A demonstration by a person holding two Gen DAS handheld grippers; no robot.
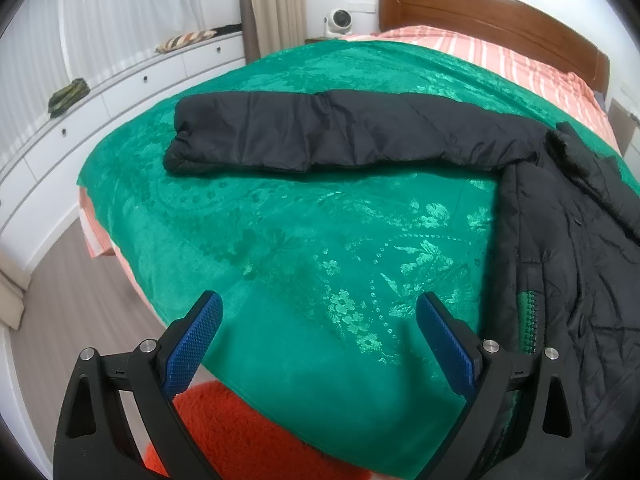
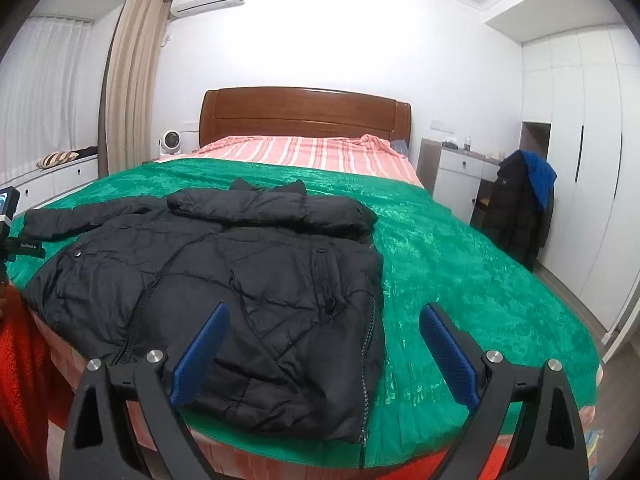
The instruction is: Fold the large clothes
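Observation:
A black padded jacket (image 2: 224, 276) lies flat on the green bedspread (image 2: 460, 264), front up, zipper open, its right sleeve folded across the chest. In the left wrist view its left sleeve (image 1: 320, 132) stretches straight out to the left across the bedspread (image 1: 300, 240), and the jacket body (image 1: 568, 264) fills the right edge. My left gripper (image 1: 320, 312) hovers open over bare bedspread, nearer me than the sleeve. My right gripper (image 2: 324, 324) hangs open above the jacket's lower right hem, holding nothing.
The bed has a wooden headboard (image 2: 304, 116) and a pink striped sheet (image 2: 308, 152). White drawers (image 1: 80, 120) run along the left wall. A chair with a dark coat and blue hood (image 2: 524, 204) stands right of the bed by a wardrobe (image 2: 580, 140). An orange fuzzy sleeve (image 1: 240, 432) shows below.

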